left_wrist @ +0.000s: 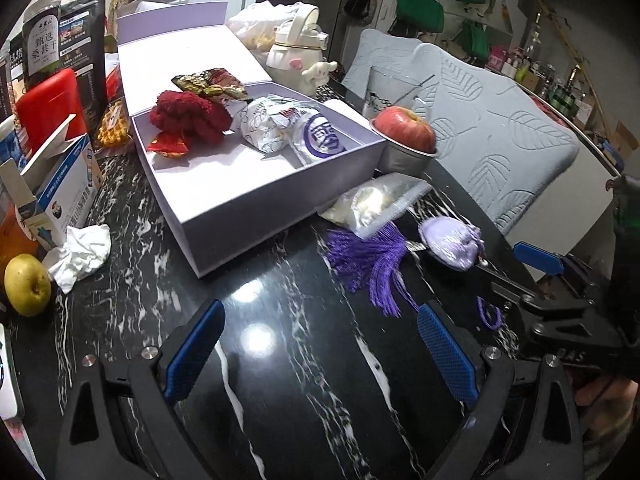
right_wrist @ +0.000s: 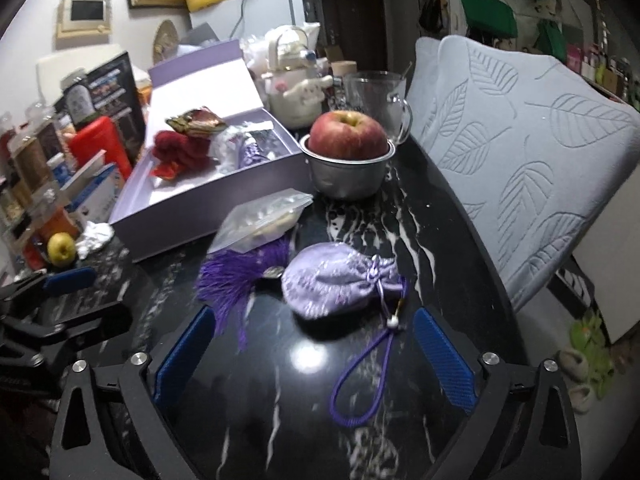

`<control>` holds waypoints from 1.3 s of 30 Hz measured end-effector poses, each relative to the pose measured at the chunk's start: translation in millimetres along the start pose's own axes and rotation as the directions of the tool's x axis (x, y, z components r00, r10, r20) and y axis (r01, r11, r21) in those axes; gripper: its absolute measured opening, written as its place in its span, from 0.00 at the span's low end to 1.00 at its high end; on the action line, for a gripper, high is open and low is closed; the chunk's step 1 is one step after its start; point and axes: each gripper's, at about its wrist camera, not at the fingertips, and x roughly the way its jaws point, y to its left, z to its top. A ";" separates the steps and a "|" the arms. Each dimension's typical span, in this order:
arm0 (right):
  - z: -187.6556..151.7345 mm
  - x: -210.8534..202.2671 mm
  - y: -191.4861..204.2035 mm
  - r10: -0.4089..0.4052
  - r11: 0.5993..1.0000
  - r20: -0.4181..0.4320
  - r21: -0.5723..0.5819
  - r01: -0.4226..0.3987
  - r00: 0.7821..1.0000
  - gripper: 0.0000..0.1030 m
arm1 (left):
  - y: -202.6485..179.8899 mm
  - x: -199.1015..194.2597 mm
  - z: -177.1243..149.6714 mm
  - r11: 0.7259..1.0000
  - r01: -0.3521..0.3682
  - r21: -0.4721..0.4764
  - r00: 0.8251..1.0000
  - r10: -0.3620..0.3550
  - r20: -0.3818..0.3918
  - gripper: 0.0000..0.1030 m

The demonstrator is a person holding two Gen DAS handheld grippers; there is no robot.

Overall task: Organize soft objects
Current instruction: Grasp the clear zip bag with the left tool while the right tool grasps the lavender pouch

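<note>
A lilac satin pouch (right_wrist: 340,284) lies on the black marble table just ahead of my right gripper (right_wrist: 314,360). That gripper is open, and the pouch's purple cord loop (right_wrist: 360,384) rests on the table between its fingers. A purple tassel (right_wrist: 236,276) and a clear zip bag (right_wrist: 260,224) lie left of the pouch. Behind them stands an open lilac box (right_wrist: 208,208) holding a red knitted piece (left_wrist: 188,118) and wrapped packets (left_wrist: 264,128). My left gripper (left_wrist: 320,356) is open over bare table, with the tassel (left_wrist: 368,264) and pouch (left_wrist: 450,246) ahead to its right.
A red apple in a metal bowl (right_wrist: 348,136) and a glass mug (right_wrist: 380,96) stand behind the pouch. Pale blue chair cushions (right_wrist: 520,140) border the table's right edge. A yellow apple (left_wrist: 26,284), crumpled tissue (left_wrist: 80,256) and cartons (left_wrist: 60,192) crowd the left side.
</note>
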 end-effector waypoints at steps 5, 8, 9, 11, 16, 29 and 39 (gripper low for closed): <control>13.2 26.7 -5.2 -0.012 1.000 -0.042 0.007 0.012 0.999 0.99 | 7.1 13.1 10.9 1.000 -0.013 -0.011 1.000 0.013 -0.004 0.96; 18.4 41.6 -8.7 -0.029 1.000 -0.066 0.006 0.030 0.997 0.99 | 9.3 20.9 16.8 1.000 -0.017 -0.015 1.000 0.017 -0.009 0.96; 19.8 46.6 -10.2 -0.030 1.000 -0.076 0.005 0.031 0.997 0.99 | 9.3 23.5 18.8 1.000 -0.020 -0.013 1.000 0.019 -0.010 0.96; 22.6 53.7 -12.2 -0.025 1.000 -0.085 0.001 0.025 0.996 0.99 | 8.6 26.8 22.1 1.000 -0.020 -0.006 1.000 0.020 -0.009 0.96; 24.2 67.0 -19.8 -0.002 1.000 -0.109 0.018 0.004 0.994 0.91 | 4.0 31.8 33.3 1.000 -0.010 0.019 1.000 0.010 0.001 0.96; 16.6 54.8 -43.6 0.025 0.999 -0.111 0.042 -0.020 0.993 0.68 | -35.6 56.4 63.9 0.982 0.034 0.188 0.999 -0.036 0.006 0.96; 2.5 31.4 -77.8 -0.027 0.995 -0.125 0.091 0.038 0.992 0.68 | -61.0 97.9 74.5 0.960 0.178 0.218 0.982 -0.159 -0.100 0.96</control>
